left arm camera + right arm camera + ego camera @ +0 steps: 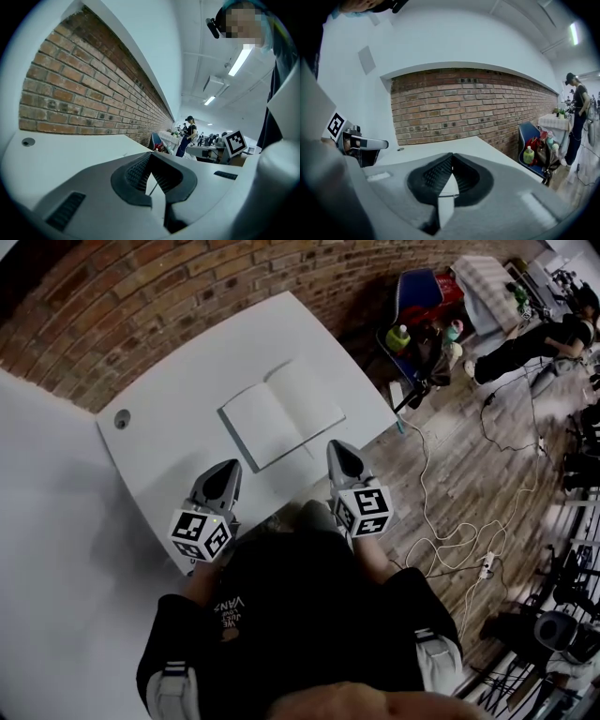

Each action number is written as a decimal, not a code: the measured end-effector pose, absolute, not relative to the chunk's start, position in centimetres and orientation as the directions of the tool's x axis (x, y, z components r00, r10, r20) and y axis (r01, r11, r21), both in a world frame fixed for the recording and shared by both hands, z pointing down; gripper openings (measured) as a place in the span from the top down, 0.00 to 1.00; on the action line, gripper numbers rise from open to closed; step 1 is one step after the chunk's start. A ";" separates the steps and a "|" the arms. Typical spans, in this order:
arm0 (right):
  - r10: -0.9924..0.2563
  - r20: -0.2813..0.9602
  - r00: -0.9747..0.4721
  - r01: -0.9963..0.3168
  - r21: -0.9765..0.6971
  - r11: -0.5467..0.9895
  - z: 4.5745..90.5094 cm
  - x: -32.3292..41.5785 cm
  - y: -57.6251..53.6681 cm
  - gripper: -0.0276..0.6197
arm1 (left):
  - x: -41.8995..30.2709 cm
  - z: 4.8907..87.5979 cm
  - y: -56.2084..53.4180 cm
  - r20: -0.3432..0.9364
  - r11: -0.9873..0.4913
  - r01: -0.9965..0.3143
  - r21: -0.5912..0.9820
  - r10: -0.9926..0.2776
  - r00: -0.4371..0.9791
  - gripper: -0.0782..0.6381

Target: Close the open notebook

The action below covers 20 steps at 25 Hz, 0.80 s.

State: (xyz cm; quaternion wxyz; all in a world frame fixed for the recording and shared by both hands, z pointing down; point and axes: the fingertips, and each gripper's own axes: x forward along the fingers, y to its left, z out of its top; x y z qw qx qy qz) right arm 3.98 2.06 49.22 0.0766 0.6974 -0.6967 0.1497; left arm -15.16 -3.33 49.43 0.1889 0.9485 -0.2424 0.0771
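Grey left gripper (228, 467) and right gripper (338, 446), black-and-white marker cubes (201, 533), black ribbed fingers (136, 172), black top (300, 606), white print (230, 607)

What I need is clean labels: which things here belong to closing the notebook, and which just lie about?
Job: open notebook; left gripper; right gripper; white table.
Lying about: blue chair; green bottle; white power strip.

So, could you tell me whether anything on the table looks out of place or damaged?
Nothing stands out: the open notebook lies flat on the white table, roughly square to its edges, with no spill or damage visible.
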 end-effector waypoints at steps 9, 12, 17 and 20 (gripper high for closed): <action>-0.945 0.326 -0.026 -0.997 -0.075 0.002 49.5 4.5 -0.5 0.96 | -15.3 50.1 -5.0 0.246 -0.794 -0.509 0.333 -0.448 0.859 0.88; -0.943 0.328 -0.048 -0.997 -0.071 0.026 49.4 4.8 -1.5 0.96 | -15.3 50.1 -5.3 0.250 -0.778 -0.531 0.337 -0.469 0.847 0.88; -0.936 0.338 -0.097 -0.995 -0.063 0.080 49.4 5.7 -3.6 0.96 | -14.9 50.3 -6.1 0.261 -0.751 -0.567 0.338 -0.504 0.823 0.88; -0.927 0.351 -0.135 -0.991 -0.063 0.120 49.7 6.2 -4.9 0.96 | -14.7 50.5 -6.6 0.276 -0.722 -0.601 0.342 -0.534 0.799 0.88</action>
